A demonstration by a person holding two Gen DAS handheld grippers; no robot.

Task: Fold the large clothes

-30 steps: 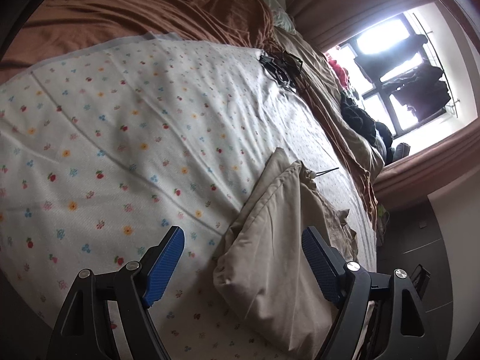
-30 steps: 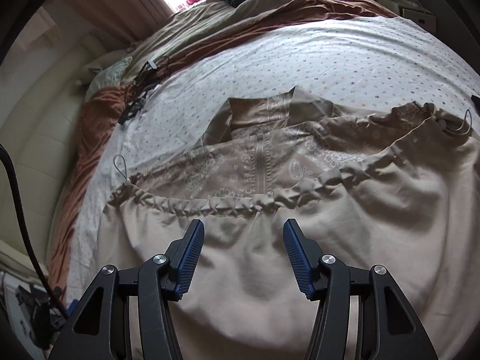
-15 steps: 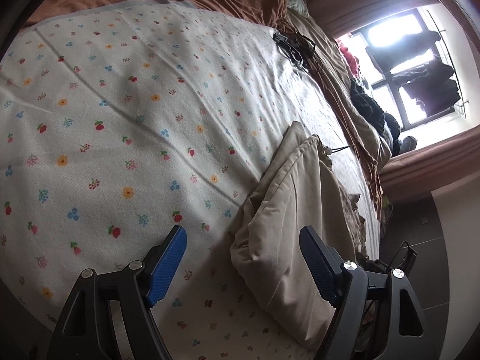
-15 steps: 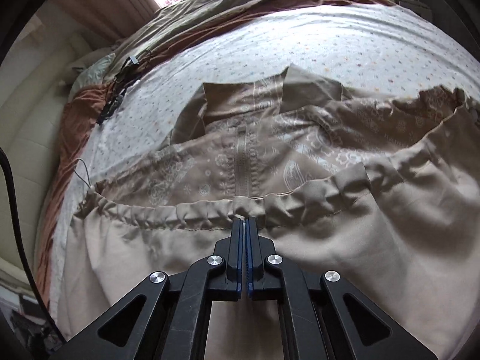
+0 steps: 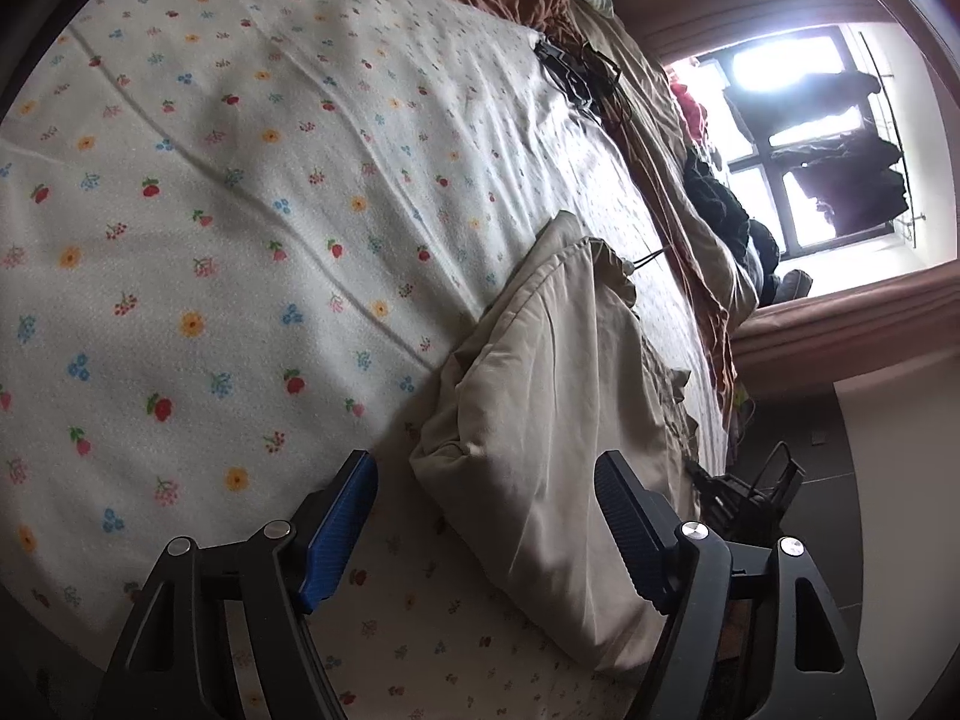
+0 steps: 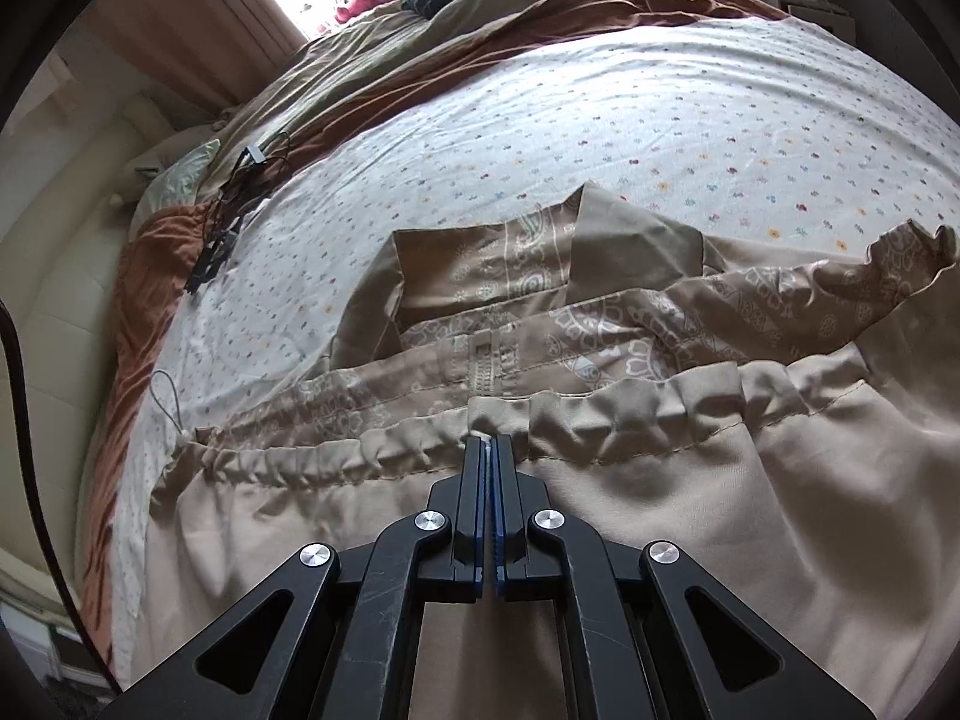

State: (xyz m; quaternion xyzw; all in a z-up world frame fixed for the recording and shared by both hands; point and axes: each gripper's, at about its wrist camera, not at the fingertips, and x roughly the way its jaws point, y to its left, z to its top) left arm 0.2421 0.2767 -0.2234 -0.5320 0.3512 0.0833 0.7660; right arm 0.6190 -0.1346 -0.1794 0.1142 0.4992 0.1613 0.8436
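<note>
A large beige garment (image 6: 750,480) with a gathered waistband and a paisley-printed inner side lies spread on the flowered bed sheet (image 6: 600,120). My right gripper (image 6: 492,450) is shut on the gathered waistband at its middle. In the left wrist view the garment's folded side edge (image 5: 540,408) lies between the blue pads. My left gripper (image 5: 486,492) is open, its jaws standing on either side of that edge without closing on it.
A brown blanket (image 6: 420,48) and olive bedding lie beyond the sheet. A tangle of black cables (image 6: 234,204) sits at the sheet's far-left edge. A window (image 5: 798,138) with dark clothes piled below it shows at the right. The bed edge and floor are at the lower right (image 5: 828,480).
My right gripper closed on the waistband and has lifted it slightly. My left gripper moved closer over the sheet toward the garment's side edge and stayed open.
</note>
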